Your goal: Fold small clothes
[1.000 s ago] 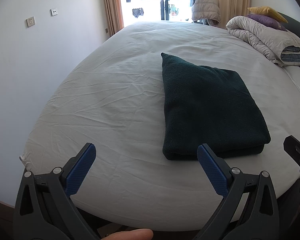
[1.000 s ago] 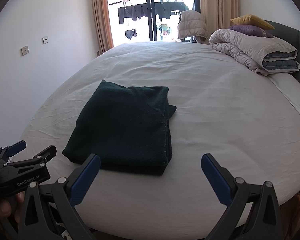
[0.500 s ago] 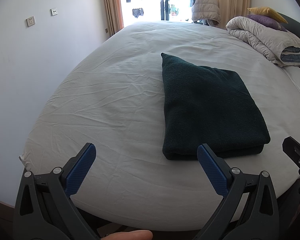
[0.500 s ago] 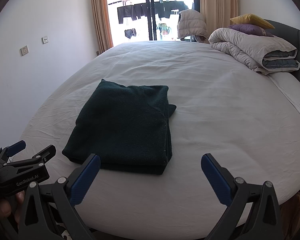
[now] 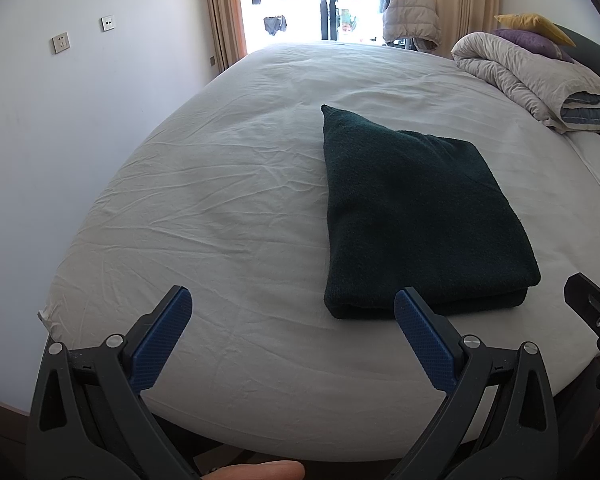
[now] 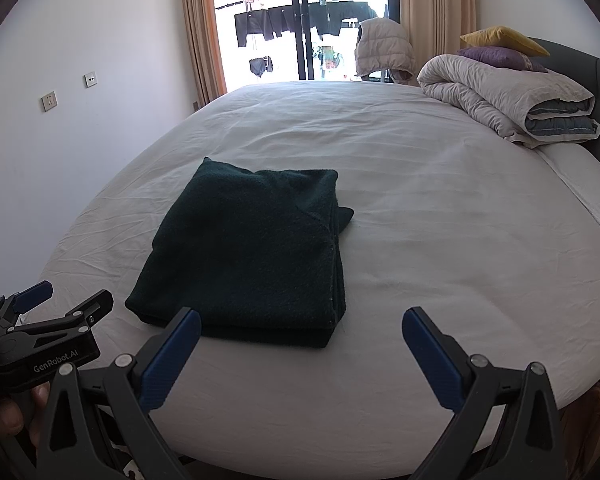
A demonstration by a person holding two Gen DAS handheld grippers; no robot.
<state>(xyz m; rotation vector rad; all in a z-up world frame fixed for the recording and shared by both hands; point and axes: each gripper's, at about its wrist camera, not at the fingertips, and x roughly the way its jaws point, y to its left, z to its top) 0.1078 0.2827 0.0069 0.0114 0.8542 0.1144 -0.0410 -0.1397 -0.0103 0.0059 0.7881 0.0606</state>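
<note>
A dark green garment (image 5: 416, 216) lies folded into a flat rectangle on the white bed sheet (image 5: 228, 208); it also shows in the right wrist view (image 6: 252, 252). My left gripper (image 5: 292, 312) is open and empty, held near the bed's front edge, just left of the garment's near end. My right gripper (image 6: 300, 328) is open and empty, held near the front edge, just right of the garment's near end. The left gripper also shows at the left edge of the right wrist view (image 6: 52, 304).
A rolled grey duvet (image 6: 512, 104) with purple and yellow pillows (image 6: 504, 46) lies at the bed's far right by the dark headboard. A puffy vest (image 6: 384, 50) hangs beyond the bed by the balcony door. A wall (image 5: 60, 100) stands left of the bed.
</note>
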